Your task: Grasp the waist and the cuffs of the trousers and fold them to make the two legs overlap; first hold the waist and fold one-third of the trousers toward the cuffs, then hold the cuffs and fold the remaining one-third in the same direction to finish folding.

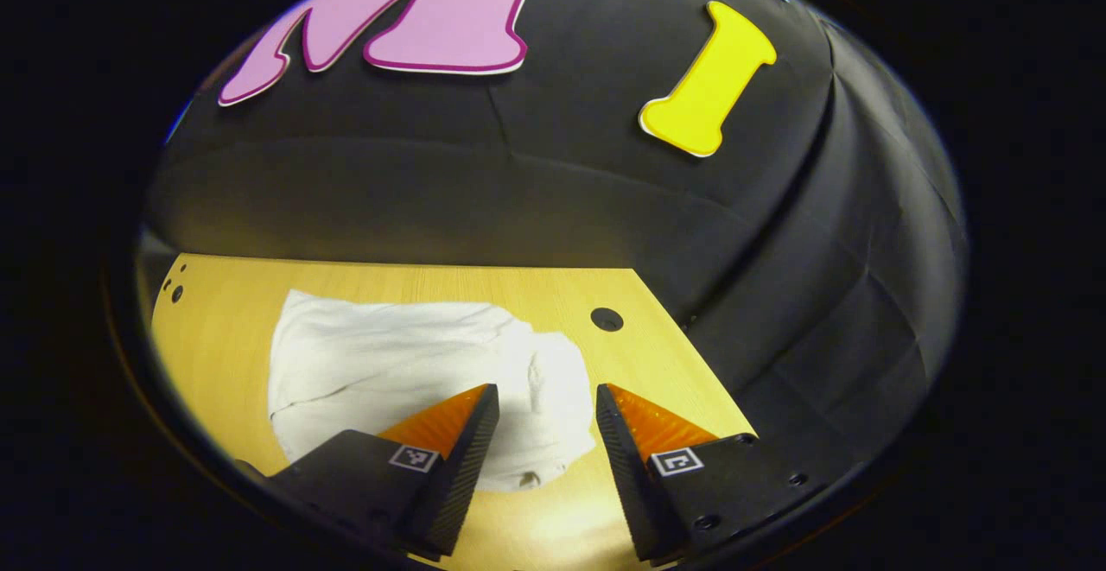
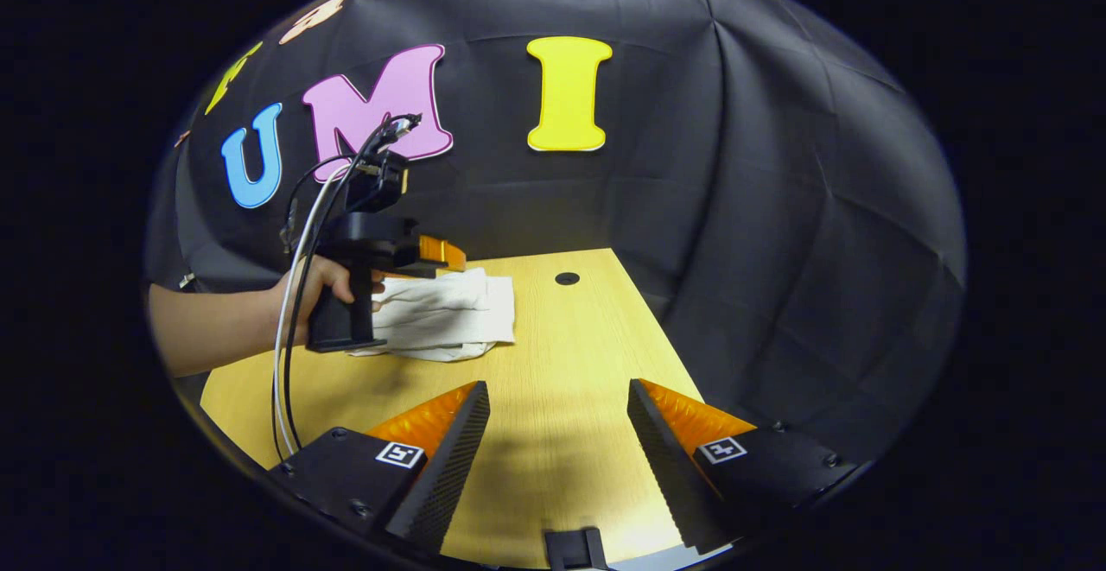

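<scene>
White trousers lie folded, rumpled, on the wooden surface; both my grippers' fingers spread apart, holding nothing

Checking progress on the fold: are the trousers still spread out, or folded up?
Folded. The trousers lie as a compact layered bundle on the table, no separate legs showing; both grippers are open and off them.

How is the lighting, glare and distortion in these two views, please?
Left gripper view: white trousers nearly washed out, glare on the table between the left tool. Right gripper view: even light, soft shadow under the right tool. Both bend the table edges.
</scene>
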`<action>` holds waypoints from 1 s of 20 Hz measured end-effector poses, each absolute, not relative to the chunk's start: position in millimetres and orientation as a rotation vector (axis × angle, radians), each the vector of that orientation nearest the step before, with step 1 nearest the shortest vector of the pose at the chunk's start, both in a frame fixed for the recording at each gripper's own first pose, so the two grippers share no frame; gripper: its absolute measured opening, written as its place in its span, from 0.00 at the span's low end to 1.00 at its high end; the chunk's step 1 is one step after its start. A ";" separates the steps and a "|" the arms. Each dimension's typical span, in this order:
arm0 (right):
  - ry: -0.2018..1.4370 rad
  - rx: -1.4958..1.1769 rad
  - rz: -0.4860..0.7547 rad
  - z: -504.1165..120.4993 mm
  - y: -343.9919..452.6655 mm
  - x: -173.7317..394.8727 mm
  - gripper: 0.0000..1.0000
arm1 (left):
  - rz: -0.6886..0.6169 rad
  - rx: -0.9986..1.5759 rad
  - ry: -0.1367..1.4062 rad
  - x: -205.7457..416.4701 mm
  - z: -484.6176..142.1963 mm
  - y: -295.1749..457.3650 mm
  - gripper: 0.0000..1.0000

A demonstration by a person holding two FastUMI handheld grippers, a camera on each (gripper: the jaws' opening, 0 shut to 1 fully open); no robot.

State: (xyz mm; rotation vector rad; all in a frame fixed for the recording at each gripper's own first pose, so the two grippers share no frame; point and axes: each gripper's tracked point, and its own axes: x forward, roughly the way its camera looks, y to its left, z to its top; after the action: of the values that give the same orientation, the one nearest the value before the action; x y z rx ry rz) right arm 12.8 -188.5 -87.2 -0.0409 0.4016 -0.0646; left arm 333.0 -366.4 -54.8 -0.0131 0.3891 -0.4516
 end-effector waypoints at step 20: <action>0.328 0.051 0.074 -37.0 -35.0 -136.2 0.99 | -0.180 -0.010 0.091 1.3 -20.8 -83.8 0.96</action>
State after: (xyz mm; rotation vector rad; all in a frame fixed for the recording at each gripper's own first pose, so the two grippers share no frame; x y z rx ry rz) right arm -136.2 -35.0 -37.0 0.0514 0.3281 0.0741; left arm 1.3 -83.8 -20.8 -0.0096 0.0913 -0.1800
